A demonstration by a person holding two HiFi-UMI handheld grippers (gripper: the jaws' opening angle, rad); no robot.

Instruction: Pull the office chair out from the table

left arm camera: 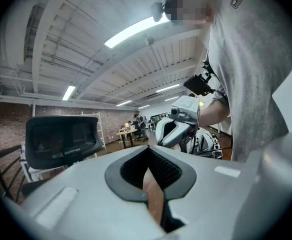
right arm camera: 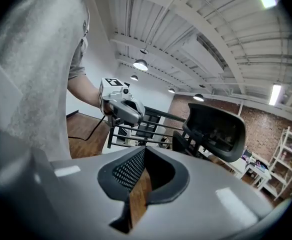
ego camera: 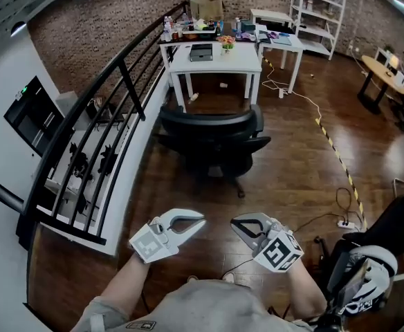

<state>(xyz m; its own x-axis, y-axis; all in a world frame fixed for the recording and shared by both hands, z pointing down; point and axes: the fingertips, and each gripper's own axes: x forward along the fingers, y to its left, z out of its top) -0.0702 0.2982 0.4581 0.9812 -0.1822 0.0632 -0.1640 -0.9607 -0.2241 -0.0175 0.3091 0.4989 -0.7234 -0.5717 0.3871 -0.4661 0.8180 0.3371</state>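
Observation:
The black office chair (ego camera: 212, 140) stands on the wood floor, its back toward me, apart from the white table (ego camera: 219, 59) behind it. My left gripper (ego camera: 200, 221) and right gripper (ego camera: 235, 223) hang close to my body, well short of the chair, tips pointing at each other. Both are shut with nothing between the jaws. In the left gripper view the jaws (left arm camera: 149, 147) meet, with the chair back (left arm camera: 61, 139) at left and the right gripper (left arm camera: 178, 126) ahead. In the right gripper view the jaws (right arm camera: 145, 146) meet; the chair (right arm camera: 216, 129) and the left gripper (right arm camera: 121, 106) show beyond.
A black railing (ego camera: 112, 109) runs along the left. A white cable (ego camera: 306, 102) and striped floor tape (ego camera: 337, 158) cross the floor at right. A second chair (ego camera: 368, 275) sits at lower right. White shelving (ego camera: 319, 12) and a round table (ego camera: 382, 75) stand far right.

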